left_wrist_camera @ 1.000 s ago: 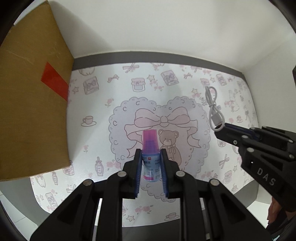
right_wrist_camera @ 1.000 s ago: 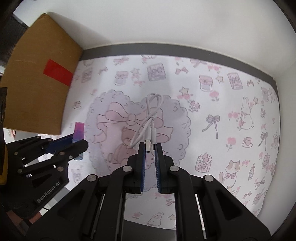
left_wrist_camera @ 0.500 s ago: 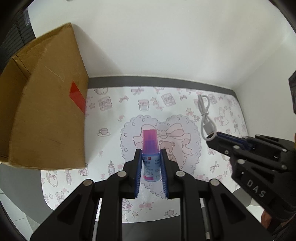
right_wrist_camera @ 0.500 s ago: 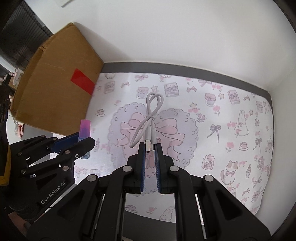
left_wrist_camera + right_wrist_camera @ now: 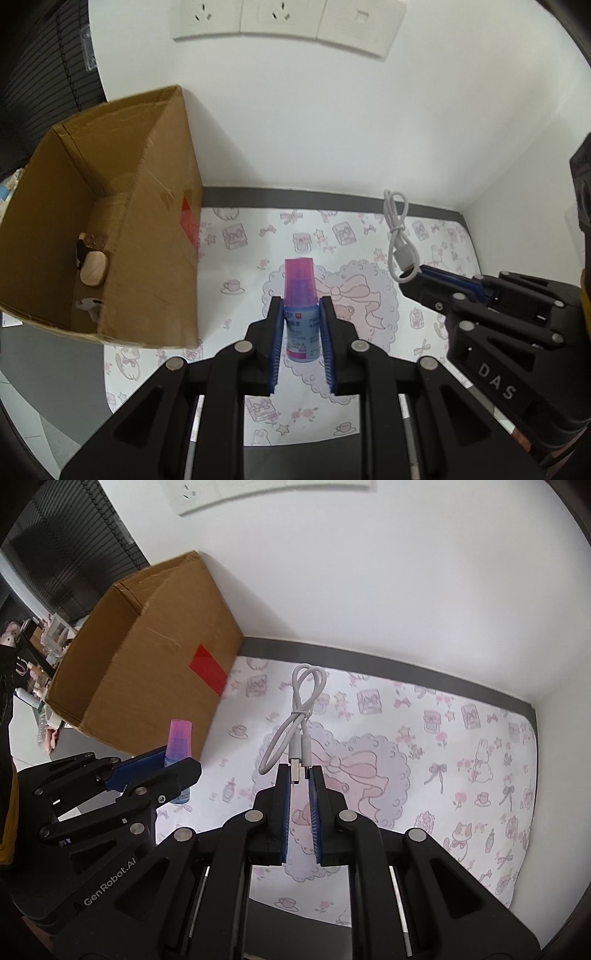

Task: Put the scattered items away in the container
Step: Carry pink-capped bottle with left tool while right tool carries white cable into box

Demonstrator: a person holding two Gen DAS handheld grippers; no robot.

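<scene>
- Your left gripper (image 5: 302, 314) has its jaws closed on the small bottle (image 5: 300, 310); the blue pads press both sides of the label, and the pink cap stands upright above the fingers.
- The bottle is held above the patterned mat (image 5: 236, 236), just to the right of the cardboard box (image 5: 155, 236) and lower than the box's rim.
- Your right gripper (image 5: 300, 771) has its jaws almost fully closed on the plug ends of the white cable (image 5: 301, 716). The loop of the cable points away from the gripper, over the mat.
- The cable is well to the right of the box, further from it than the bottle is.
- The box is open at the top and stands at the left edge of the mat, against the white wall (image 5: 332, 129). A red sticker (image 5: 207, 669) is on the side that faces the mat.
- Inside the box, on the bottom, lies a beige case (image 5: 94, 267) with some small dark and white things next to it; I cannot tell what they are.
- Wall sockets (image 5: 280, 18) are on the wall above the box.
</scene>
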